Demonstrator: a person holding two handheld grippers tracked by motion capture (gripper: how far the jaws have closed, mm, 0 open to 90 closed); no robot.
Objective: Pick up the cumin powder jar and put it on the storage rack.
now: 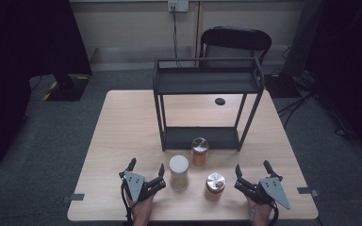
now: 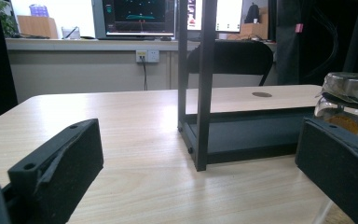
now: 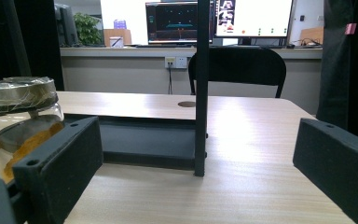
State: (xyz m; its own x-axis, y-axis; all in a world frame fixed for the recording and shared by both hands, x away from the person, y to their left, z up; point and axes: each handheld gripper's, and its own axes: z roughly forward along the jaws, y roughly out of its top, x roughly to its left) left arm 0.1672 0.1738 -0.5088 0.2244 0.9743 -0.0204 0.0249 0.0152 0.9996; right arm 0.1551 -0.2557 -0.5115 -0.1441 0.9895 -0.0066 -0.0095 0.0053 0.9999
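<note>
On the wooden table (image 1: pixel 122 122), in front of a black rack (image 1: pixel 207 101), three upright jars stand between two wide-open, empty grippers, with the white-lid jar (image 1: pixel 178 172) just right of the left gripper (image 1: pixel 146 165) and the silver-lid jar (image 1: pixel 214 186) just left of the right gripper (image 1: pixel 253 167).

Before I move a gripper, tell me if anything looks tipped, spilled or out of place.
Nothing stands out. The white-lidded jar and two silver-lidded jars stand upright on the table, no spill showing. The black shelf rack stands square and bare.
</note>
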